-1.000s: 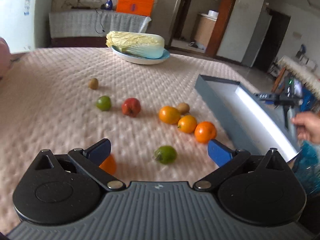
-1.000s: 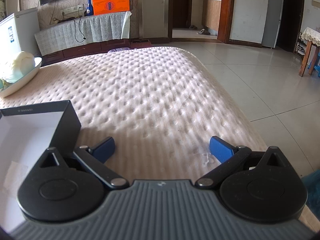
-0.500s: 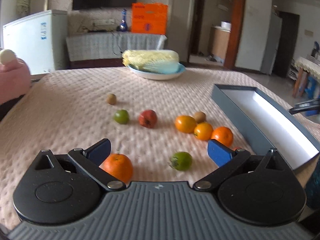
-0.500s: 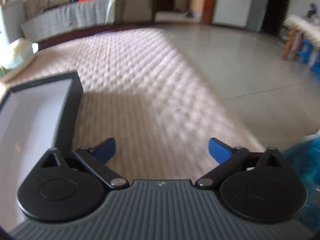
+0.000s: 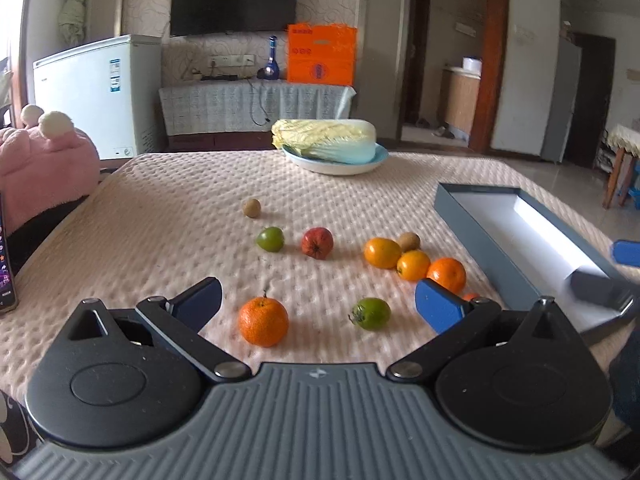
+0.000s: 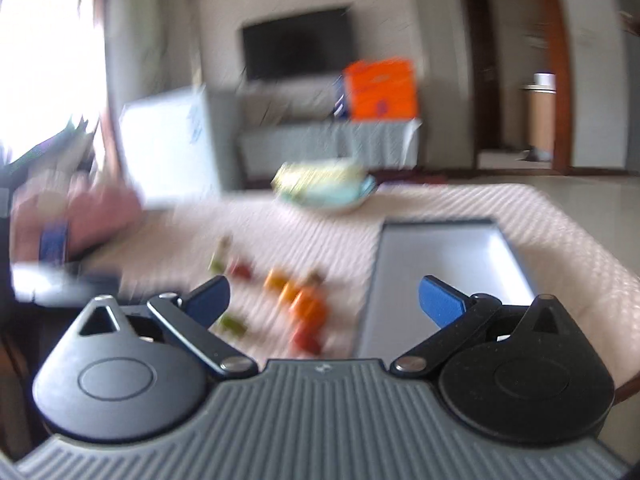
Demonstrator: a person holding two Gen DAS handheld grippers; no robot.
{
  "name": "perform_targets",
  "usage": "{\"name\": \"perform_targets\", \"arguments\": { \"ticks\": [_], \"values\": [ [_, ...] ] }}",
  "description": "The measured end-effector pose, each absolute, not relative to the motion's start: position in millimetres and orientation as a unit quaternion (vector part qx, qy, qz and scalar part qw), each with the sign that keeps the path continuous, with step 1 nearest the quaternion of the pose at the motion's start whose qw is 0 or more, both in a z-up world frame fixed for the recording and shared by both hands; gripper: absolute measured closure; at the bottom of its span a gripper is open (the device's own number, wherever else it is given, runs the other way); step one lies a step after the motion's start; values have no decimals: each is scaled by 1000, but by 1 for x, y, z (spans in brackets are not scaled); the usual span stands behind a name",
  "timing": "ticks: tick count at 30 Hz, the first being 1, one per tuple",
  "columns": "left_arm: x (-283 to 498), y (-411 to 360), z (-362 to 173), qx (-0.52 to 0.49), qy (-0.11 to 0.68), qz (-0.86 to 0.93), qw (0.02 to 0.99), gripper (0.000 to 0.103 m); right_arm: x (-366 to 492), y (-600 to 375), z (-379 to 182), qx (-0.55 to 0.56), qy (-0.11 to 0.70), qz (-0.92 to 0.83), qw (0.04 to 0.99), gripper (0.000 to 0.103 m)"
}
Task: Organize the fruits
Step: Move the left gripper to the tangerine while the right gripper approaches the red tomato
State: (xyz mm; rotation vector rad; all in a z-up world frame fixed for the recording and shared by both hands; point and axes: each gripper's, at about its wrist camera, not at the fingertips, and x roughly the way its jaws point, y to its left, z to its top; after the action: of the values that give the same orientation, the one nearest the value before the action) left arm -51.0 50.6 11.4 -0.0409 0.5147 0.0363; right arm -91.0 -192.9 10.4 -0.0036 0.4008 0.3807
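Observation:
Several fruits lie on the quilted table. In the left wrist view an orange (image 5: 263, 321) and a green fruit (image 5: 371, 313) lie nearest, between the fingers of my open left gripper (image 5: 318, 303). Farther off are a green fruit (image 5: 270, 239), a red apple (image 5: 317, 243), three orange fruits (image 5: 413, 265) and two brown kiwis (image 5: 251, 207). A grey box with a white inside (image 5: 532, 236) lies at the right. My right gripper (image 6: 324, 300) is open and empty; its view is blurred, with the fruits (image 6: 308, 306) and the box (image 6: 444, 260) ahead.
A plate with a napa cabbage (image 5: 332, 146) stands at the table's far side. A pink plush (image 5: 44, 160) and a phone (image 5: 6, 280) are at the left edge. A white freezer (image 5: 96, 92) stands behind the table. The right gripper's tip (image 5: 626, 252) shows over the box.
The left gripper has pulled back and levelled, so the near orange shows whole. The right gripper has swung left from the bare table edge toward the fruits and the box.

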Motion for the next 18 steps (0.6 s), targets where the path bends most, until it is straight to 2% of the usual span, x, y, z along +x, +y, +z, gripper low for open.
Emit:
{"name": "perform_targets", "arguments": {
  "ticks": [3, 5, 14, 15, 16, 18],
  "values": [
    [-50, 51, 9, -4, 269, 11, 963, 0, -95, -164, 0, -37, 217, 214, 952, 1],
    [-46, 57, 6, -12, 277, 18, 961, 0, -103, -153, -3, -38, 214, 212, 953, 7],
    [-30, 71, -4, -32, 286, 31, 957, 0, -90, -138, -23, -43, 222, 196, 954, 8],
    [-29, 71, -5, -32, 285, 31, 957, 0, -88, -138, -23, -43, 225, 198, 953, 13],
    [-28, 72, -5, -33, 284, 31, 958, 0, -86, -138, -24, -43, 228, 197, 953, 25],
    [-26, 75, -6, -38, 284, 35, 957, 0, -80, -137, -27, -47, 244, 186, 951, 33]
  ]
}}
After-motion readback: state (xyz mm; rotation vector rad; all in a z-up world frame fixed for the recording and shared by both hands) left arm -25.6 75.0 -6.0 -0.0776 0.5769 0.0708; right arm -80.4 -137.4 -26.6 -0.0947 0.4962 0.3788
